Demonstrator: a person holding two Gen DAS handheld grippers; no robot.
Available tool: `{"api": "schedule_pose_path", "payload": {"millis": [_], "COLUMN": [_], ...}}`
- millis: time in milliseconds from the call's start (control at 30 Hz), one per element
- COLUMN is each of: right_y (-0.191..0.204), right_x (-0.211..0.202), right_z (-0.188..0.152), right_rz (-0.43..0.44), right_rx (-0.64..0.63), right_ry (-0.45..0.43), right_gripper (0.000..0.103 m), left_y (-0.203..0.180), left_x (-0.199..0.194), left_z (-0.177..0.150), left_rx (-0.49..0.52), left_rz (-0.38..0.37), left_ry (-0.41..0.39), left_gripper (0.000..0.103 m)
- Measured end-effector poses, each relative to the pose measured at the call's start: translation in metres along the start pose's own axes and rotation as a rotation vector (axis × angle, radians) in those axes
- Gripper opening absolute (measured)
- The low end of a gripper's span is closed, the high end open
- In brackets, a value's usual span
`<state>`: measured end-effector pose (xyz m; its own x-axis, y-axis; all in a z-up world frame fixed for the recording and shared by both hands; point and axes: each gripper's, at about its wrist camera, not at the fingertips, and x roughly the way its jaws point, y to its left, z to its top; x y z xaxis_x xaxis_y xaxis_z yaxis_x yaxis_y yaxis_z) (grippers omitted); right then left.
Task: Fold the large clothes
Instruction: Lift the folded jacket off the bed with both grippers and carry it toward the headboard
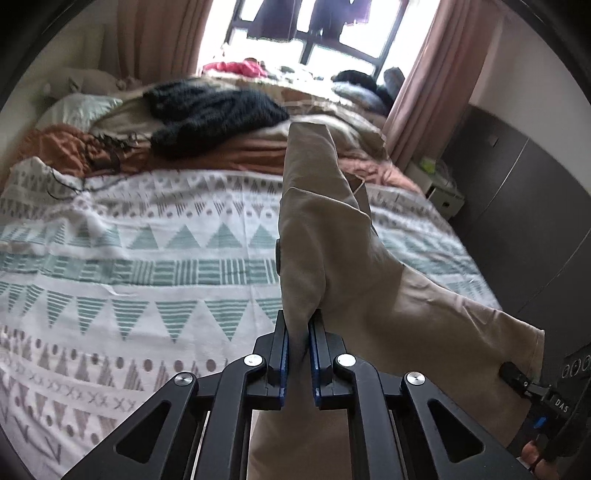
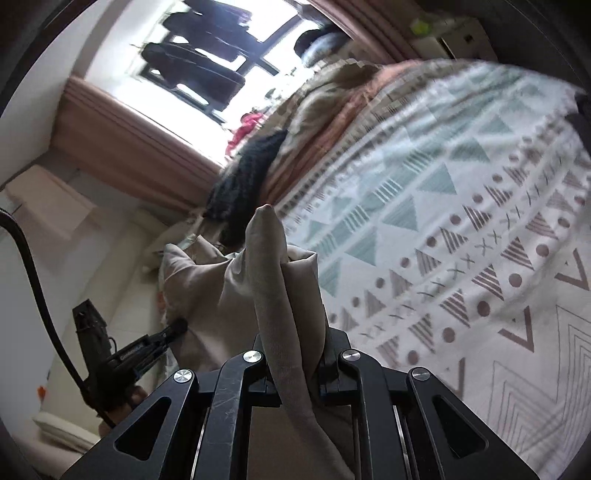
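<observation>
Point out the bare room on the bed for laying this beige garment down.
The patterned blanket is bare from its near edge up to the rust-coloured bedding. Beyond that it is crowded: a dark knitted garment, a pillow and pink clothing by the window.

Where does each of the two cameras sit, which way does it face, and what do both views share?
Left wrist: on the left gripper, facing along its fingers over the patterned bedspread toward the window; the right gripper shows at the lower right.
Right wrist: on the right gripper, rolled, so the bed looks tilted; the left gripper shows at the lower left.
Shared: the beige garment clamped in both grippers, the bedspread, the window and the dark knit.
</observation>
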<state>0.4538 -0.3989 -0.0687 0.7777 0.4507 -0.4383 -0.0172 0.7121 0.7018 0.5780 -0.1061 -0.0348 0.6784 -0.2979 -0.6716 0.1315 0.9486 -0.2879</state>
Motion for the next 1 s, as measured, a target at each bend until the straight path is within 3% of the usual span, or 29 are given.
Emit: {"api": "schedule_pose_path", "payload": {"millis": [467, 733, 1000], "right_y": [0.115, 0.176, 0.253], "right_x": [-0.041, -0.032, 0.004], "right_z": [-0.04, -0.069, -0.112], "right_rz": [0.05, 0.106, 0.125], "right_rx": [-0.135, -0.218, -0.297], "right_ry": [-0.114, -0.084, -0.035], "right_gripper": [0.013, 0.012, 0.012], "left_y": [0.041, 0.1, 0.171], "left_x": [-0.128, -0.177, -0.225], "left_z": [0.006, 0.001, 0.0], "left_rx": [-0.039, -0.087, -0.151], "left_rz": [-0.012, 0.032, 0.105], "left_ry": [-0.169, -0.209, -0.252], "left_gripper": [0.004, 0.004, 0.004]}}
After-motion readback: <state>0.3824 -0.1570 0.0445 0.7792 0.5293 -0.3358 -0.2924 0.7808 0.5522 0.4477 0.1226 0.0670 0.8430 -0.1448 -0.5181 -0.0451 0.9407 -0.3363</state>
